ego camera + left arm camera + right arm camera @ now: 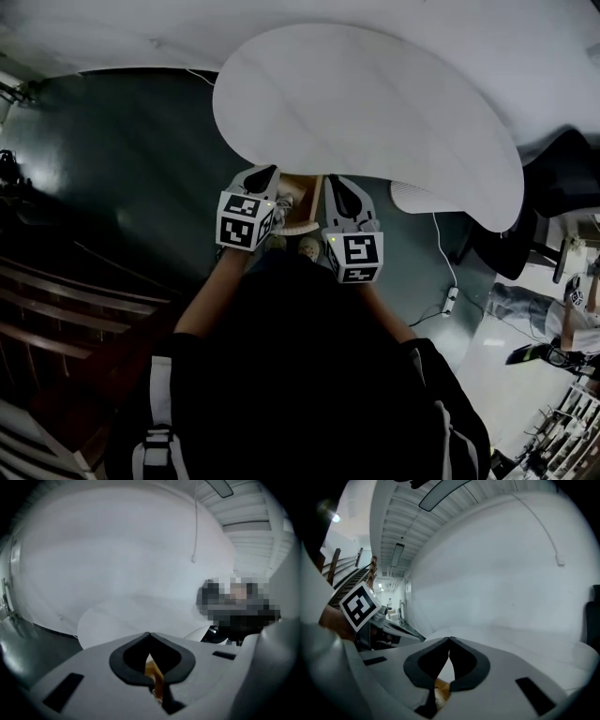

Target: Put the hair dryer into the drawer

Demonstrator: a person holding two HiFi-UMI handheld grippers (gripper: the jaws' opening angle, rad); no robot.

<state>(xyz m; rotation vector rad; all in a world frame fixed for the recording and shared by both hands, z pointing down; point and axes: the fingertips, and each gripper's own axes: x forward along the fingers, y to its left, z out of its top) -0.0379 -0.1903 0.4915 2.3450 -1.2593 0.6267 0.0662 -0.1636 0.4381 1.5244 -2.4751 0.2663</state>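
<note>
1. The left gripper has its jaws clenched, tips meeting, with nothing between them. The right gripper is likewise clenched and empty.
2. The hair dryer appears in none of the 3 views, so its place cannot be told. A tan wooden piece shows between the 2 grippers, under the table edge. It may belong to the drawer, but this is uncertain.
3. Risk: closed jaws cannot take the hair dryer. If they reach it shut, they would likely push or topple it.
4. Risk: both grippers sit close to the table edge, so a careless swing could strike it.
5. The gripper bodies are smooth grey moulded plastic. The pads are black, matte and curved.
6. The table has a white, smooth, kidney-shaped top with a rounded rim.
7. The floor is dark and glossy. A power strip with a thin cable lies on it, a possible snag underfoot.
</note>
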